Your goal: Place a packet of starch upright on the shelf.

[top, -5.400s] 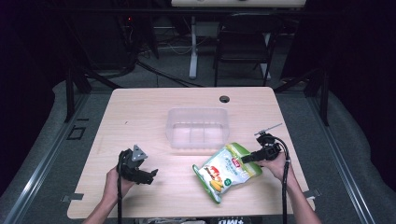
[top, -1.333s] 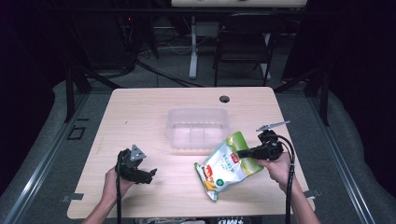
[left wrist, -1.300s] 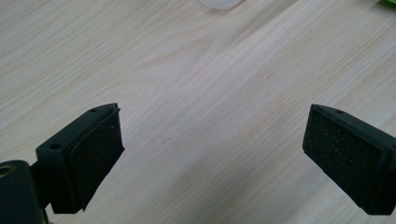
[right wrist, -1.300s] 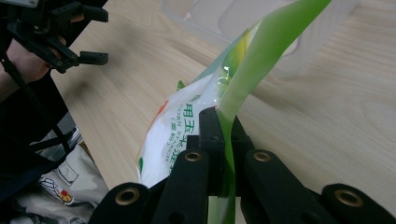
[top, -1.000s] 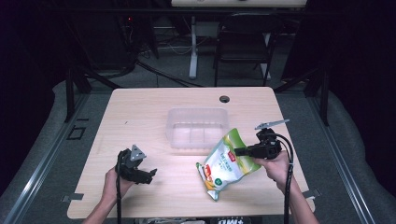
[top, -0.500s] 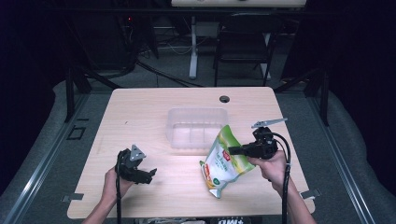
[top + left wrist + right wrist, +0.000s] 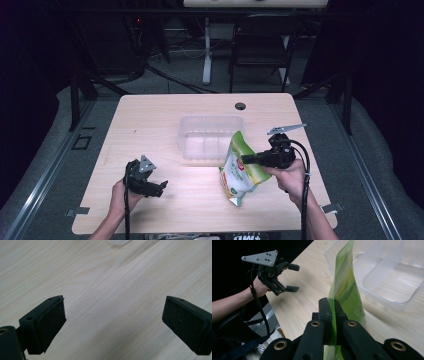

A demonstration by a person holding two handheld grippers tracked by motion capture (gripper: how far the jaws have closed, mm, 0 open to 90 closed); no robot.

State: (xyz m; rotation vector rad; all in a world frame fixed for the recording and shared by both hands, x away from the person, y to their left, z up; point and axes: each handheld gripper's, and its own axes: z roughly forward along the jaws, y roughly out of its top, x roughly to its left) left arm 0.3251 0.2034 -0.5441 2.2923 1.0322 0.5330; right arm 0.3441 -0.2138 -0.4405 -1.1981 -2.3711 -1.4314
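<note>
A wooden tabletop holds a clear plastic bin near its middle. The right claw is clamped on the edge of a green snack bag, lifting it upright just beside the bin. The left claw rests wide apart, empty, near the front left.

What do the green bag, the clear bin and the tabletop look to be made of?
Green bag: thin glossy printed plastic film, probably; it creases in the right gripper. Clear bin: translucent, frosted rigid plastic with moulded dividers. Table: pale wood grain, matte, possibly laminate.
</note>
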